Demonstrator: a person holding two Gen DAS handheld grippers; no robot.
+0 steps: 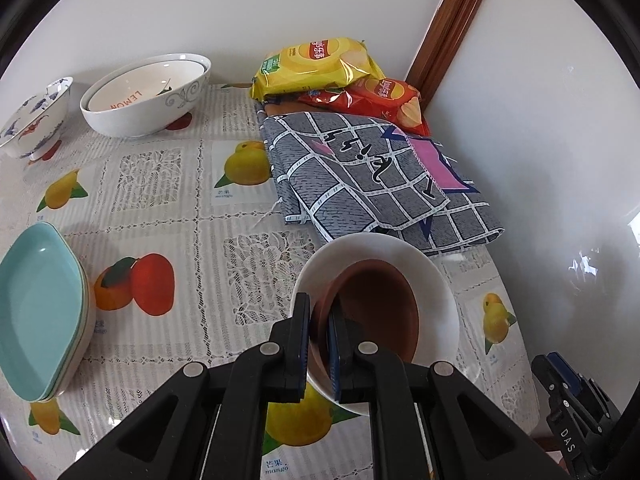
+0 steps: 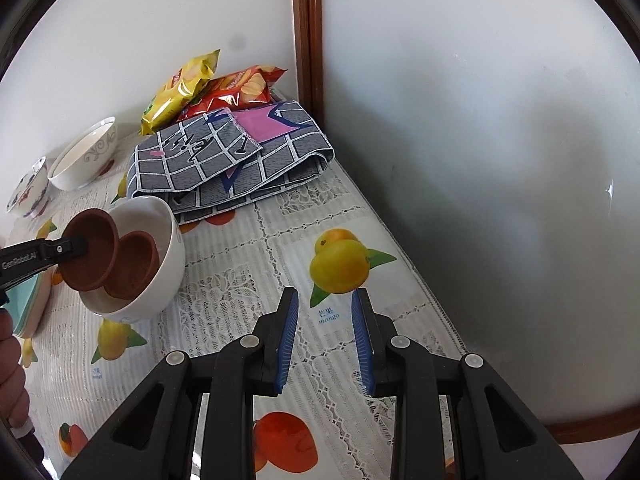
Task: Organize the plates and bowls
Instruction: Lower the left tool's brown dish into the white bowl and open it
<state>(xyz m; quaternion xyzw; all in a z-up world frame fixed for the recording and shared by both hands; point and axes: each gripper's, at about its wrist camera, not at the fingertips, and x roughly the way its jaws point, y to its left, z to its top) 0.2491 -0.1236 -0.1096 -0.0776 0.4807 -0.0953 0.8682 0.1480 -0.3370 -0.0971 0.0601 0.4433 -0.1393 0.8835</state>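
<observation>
My left gripper (image 1: 319, 308) is shut on the rim of a small brown bowl (image 1: 372, 312) and holds it tilted inside a white bowl (image 1: 432, 280) on the table. In the right wrist view the held brown bowl (image 2: 94, 254) leans over a second brown bowl (image 2: 134, 266) that lies in the white bowl (image 2: 168, 240). My right gripper (image 2: 325, 296) is open and empty above the tablecloth, to the right of the white bowl. A stack of teal plates (image 1: 38, 312) lies at the left. A large white bowl (image 1: 148, 96) holding a smaller bowl and a blue-patterned bowl (image 1: 34, 120) stand at the back left.
A folded grey checked cloth (image 1: 360, 176) lies just behind the white bowl. Yellow (image 1: 316, 64) and red (image 1: 384, 100) crisp bags lie against the back wall. A wall (image 2: 480, 160) closes the right side. The table edge (image 2: 440, 312) runs along it.
</observation>
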